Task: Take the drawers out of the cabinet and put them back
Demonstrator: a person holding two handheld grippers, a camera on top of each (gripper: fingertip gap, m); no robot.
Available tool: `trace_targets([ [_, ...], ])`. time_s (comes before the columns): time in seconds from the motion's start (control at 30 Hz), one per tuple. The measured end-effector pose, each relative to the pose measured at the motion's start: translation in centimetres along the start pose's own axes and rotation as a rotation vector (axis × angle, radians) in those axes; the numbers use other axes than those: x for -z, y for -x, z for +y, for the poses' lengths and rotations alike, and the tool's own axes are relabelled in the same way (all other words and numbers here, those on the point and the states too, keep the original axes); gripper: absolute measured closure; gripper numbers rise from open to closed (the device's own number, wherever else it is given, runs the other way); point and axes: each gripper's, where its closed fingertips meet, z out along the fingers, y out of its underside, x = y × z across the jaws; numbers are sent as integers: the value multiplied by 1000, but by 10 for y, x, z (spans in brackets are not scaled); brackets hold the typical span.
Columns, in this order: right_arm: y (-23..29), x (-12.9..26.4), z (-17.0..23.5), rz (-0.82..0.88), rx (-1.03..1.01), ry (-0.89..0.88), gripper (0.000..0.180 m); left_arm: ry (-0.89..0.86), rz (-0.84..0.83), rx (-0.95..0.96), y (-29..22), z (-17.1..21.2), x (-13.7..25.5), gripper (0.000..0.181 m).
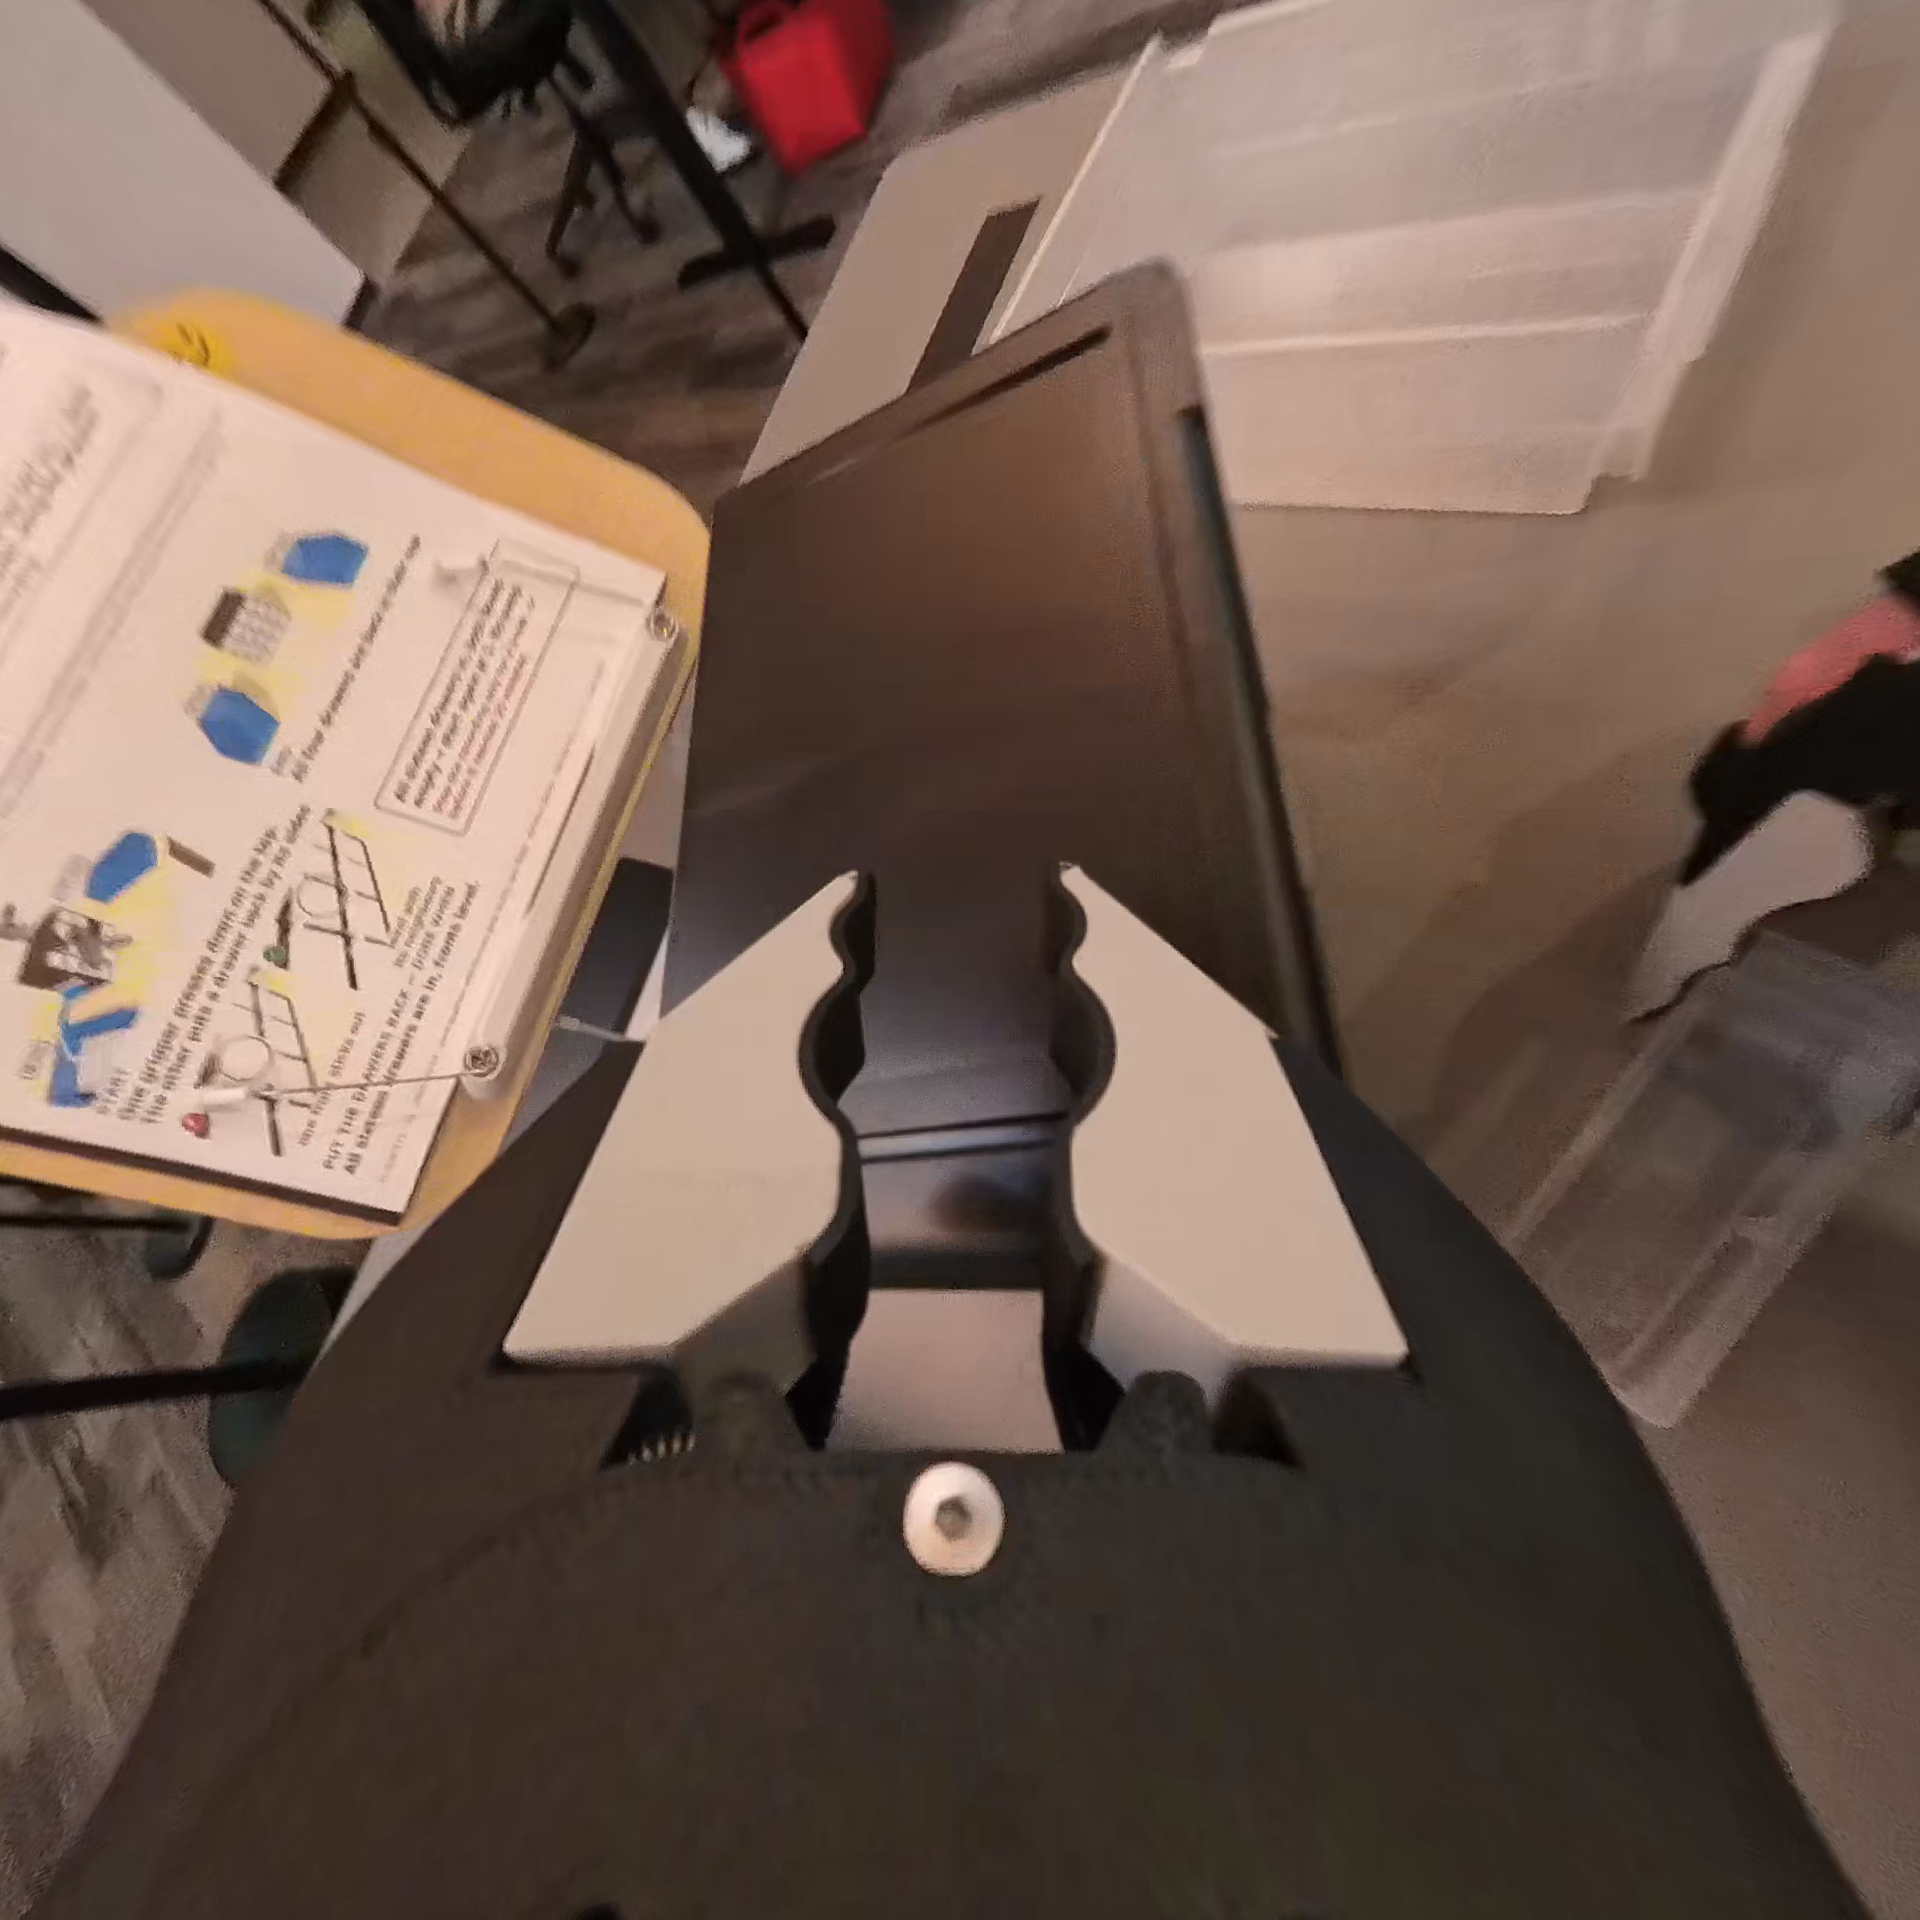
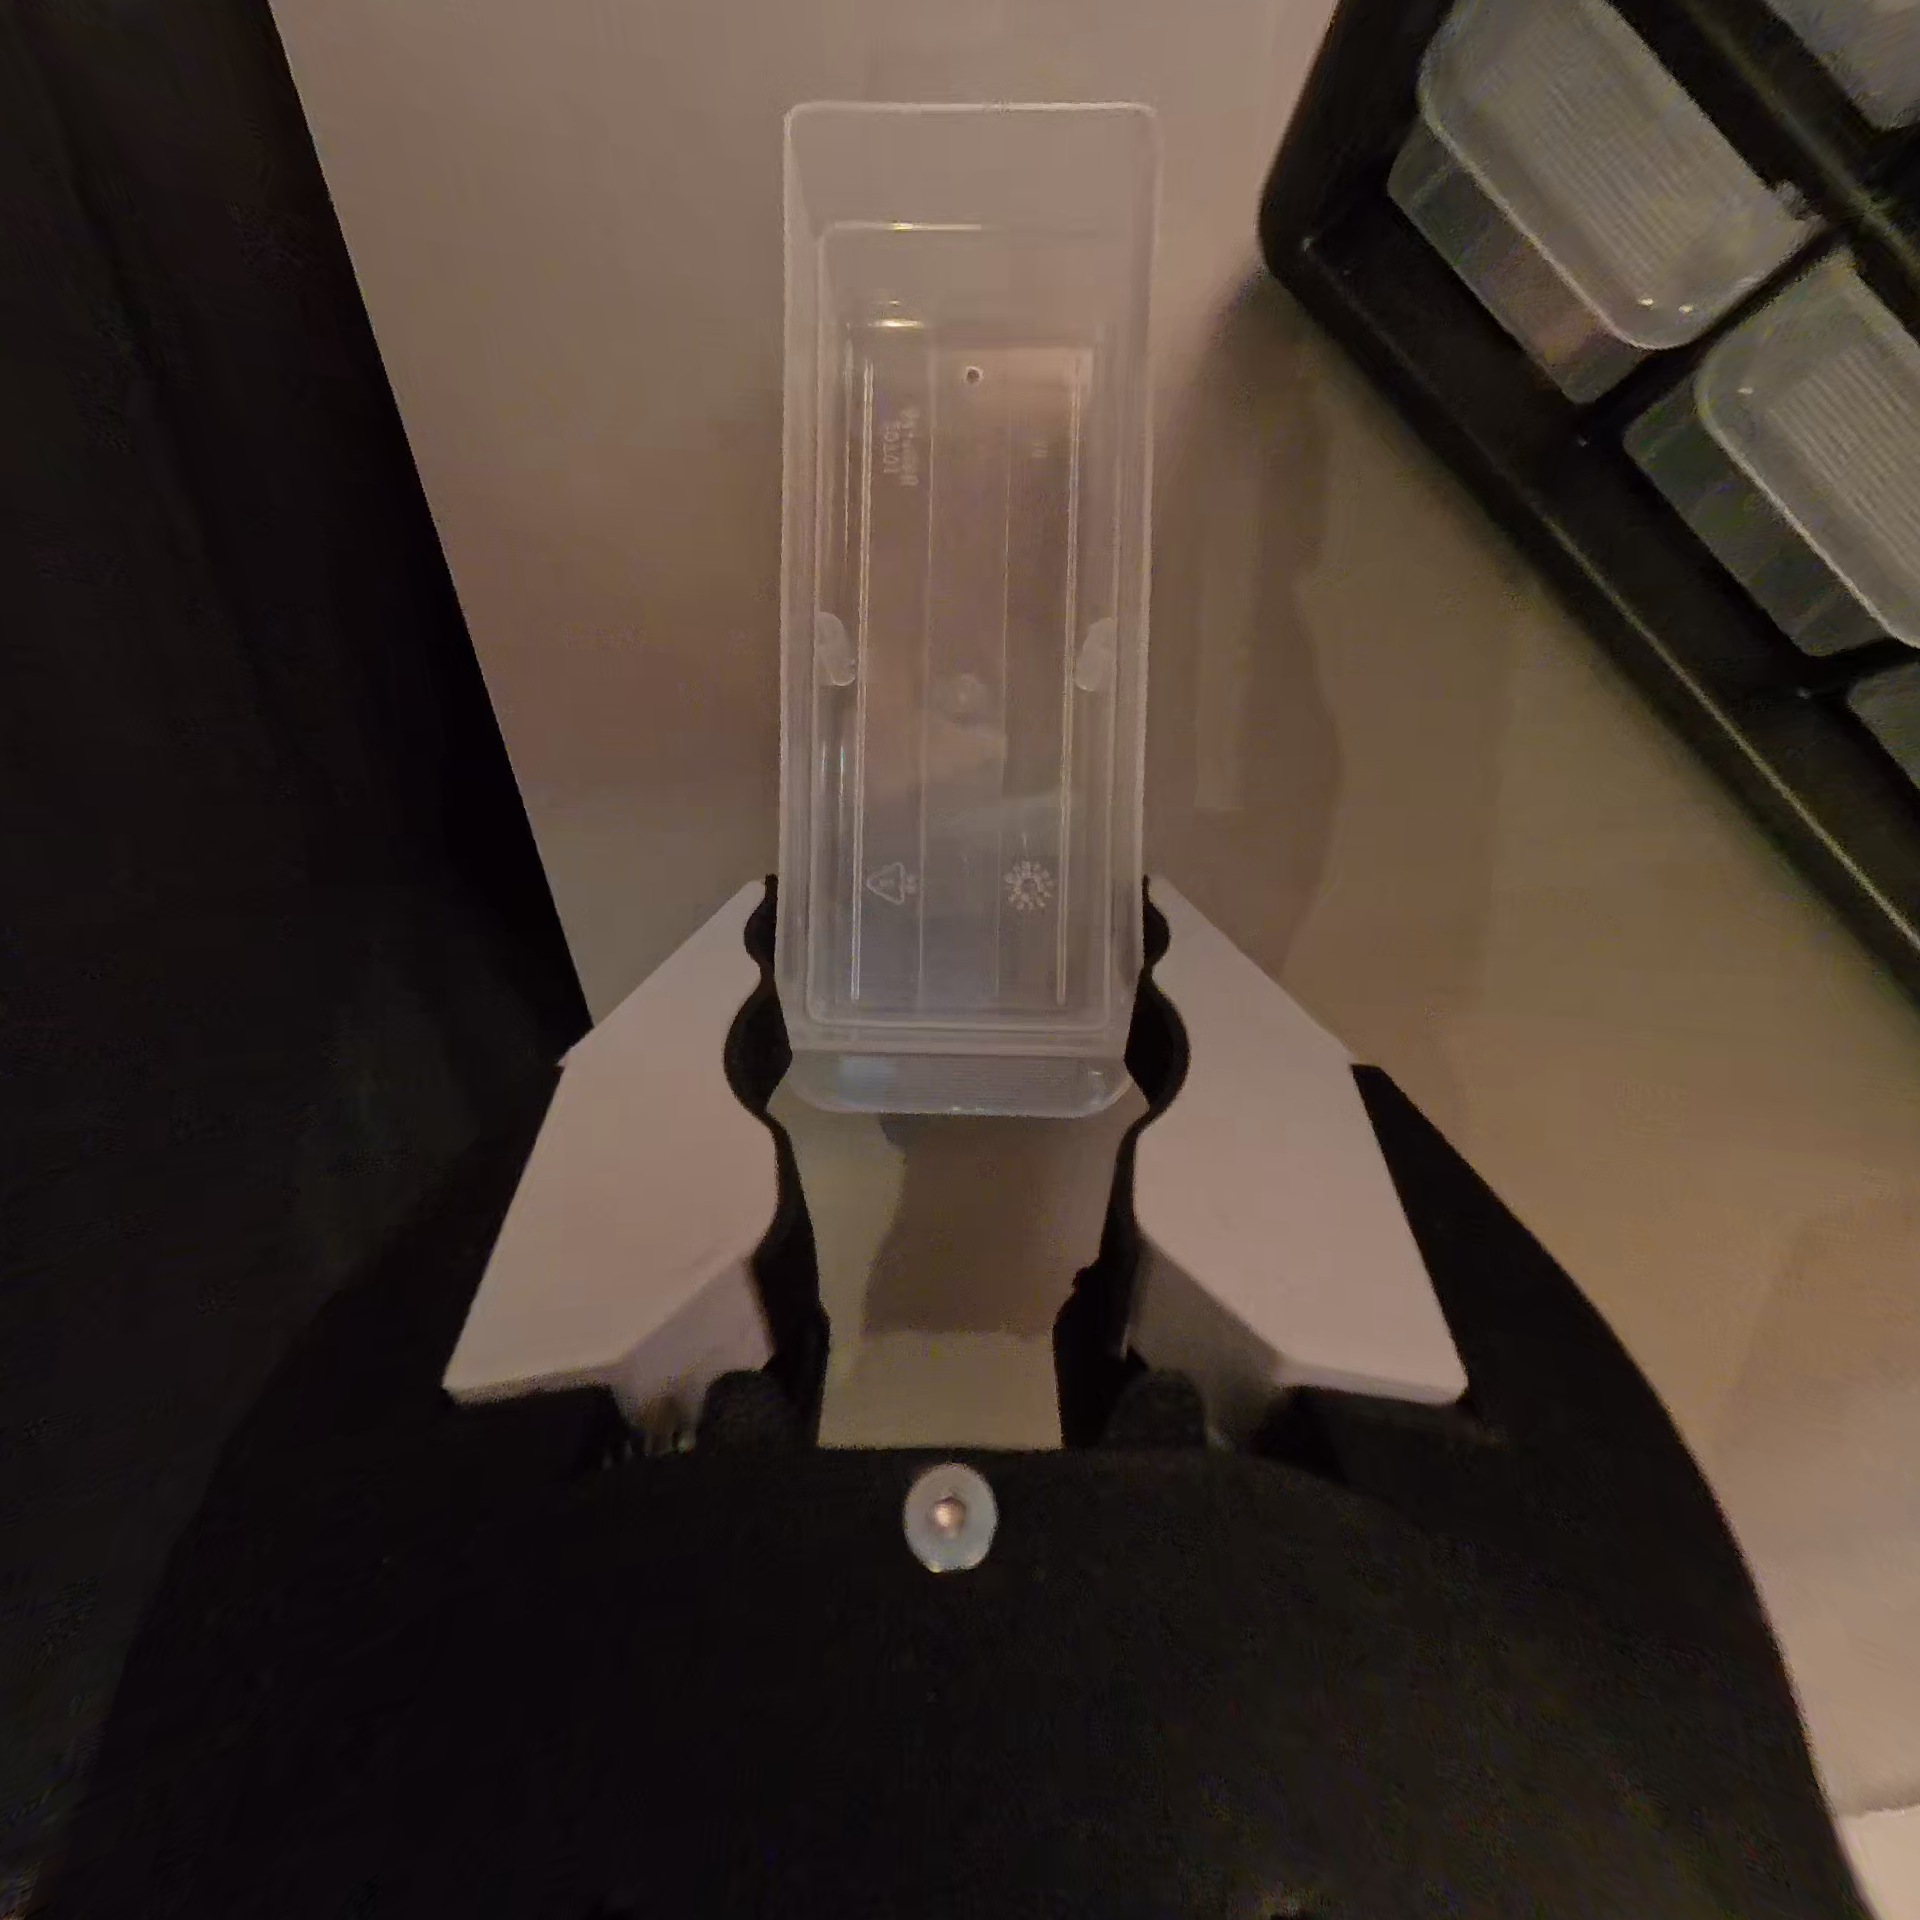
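Left of the black plastic drawer cabinet (image 2: 1621, 416), your right gripper (image 2: 956, 997) clamps one clear plastic drawer (image 2: 966, 582); others remain seated. Left gripper (image 1: 961, 1039) presses cabinet top, jaws parted.

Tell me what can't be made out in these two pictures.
- Left wrist view: the black cabinet shows only its flat top; its front and slots face away. The left hand-held gripper hides the near edge.
- Left wrist view: the clear drawers behind are blurred, so their count is unclear.
- Right wrist view: the cabinet is cut by the right edge. The slot for the drawer in the right hand-held gripper is out of view.
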Motion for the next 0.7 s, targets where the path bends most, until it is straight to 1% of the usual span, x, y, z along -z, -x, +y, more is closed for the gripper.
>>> trace_targets([
  [0.03, -2, 4, 0, 6, -10, -6, 115, 28, 1, 15, 4, 8, -12, 149],
  [0.07, -2, 8, -1, 7, -19, -16, 115, 23, -24, 46, 11, 9, -19, 164],
  [0.13, -4, 19, -1, 8, -42, -43, 115, -30, -9, 92, 14, 3, -24, 161],
  [0.23, -8, 39, 0, 10, -90, -85, 115, -46, 28, 175, 18, 3, -29, 159],
  [0.3, -14, 56, 3, 35, -119, -100, 115, -50, 87, 249, 19, 5, -30, 155],
  [0.4, -34, 91, 7, 109, -195, -124, 115, -84, 166, 356, 20, 6, -31, 149],
  [0.47, -51, 117, 10, 162, -267, -160, 115, -104, 195, 382, 21, 5, -31, 147],
  [0.6, -90, 165, 21, 309, -396, -181, 115, -90, 211, 371, 18, 5, -31, 151],
  [0.7, -114, 184, 28, 390, -463, -142, 115, -87, 223, 374, 17, 5, -31, 153],
])
